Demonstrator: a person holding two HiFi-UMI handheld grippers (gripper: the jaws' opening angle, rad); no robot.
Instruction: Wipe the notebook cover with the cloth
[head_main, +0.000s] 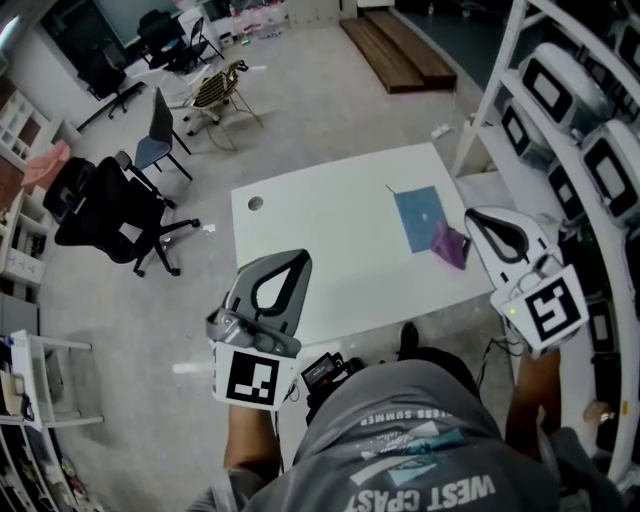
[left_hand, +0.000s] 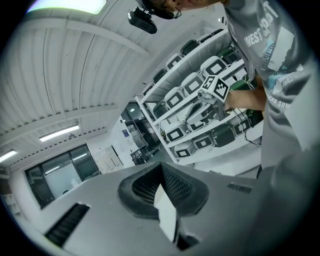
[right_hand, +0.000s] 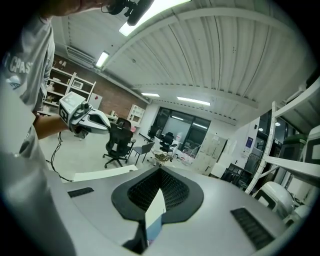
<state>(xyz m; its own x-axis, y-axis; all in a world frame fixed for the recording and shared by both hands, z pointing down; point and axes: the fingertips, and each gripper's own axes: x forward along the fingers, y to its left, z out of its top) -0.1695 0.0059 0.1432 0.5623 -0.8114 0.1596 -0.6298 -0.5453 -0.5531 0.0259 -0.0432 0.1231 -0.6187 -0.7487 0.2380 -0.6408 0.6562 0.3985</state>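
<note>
Grey shirt (head_main: 420, 440) and two forearms sit closest, and from them both tools are held up well above the tabletop (head_main: 320, 240). The left gripper (head_main: 293, 262) has its fingers pressed together on nothing. The right gripper (head_main: 478, 220) has its fingers together too, with nothing in them. The blue notebook (head_main: 415, 215) lies flat toward the tabletop's right side, and the purple cloth (head_main: 451, 246) is bunched at its near corner, held by neither tool. That would fit a cloth waiting to be picked up as well as one put down after wiping.

As for trouble, I'd judge a pinch at that corner could catch the cover along with the cloth. The notebook looks light and loose, so a push across it could slide it toward the nearby edge. The right gripper is also close to the shelving (head_main: 570, 120) and could knock it.

Whether the cloth overlaps the cover or only touches it is hard to tell. The cover's cleanliness can't be made out, nor can a thin line at its far corner. Neither gripper view shows the notebook or the cloth.
</note>
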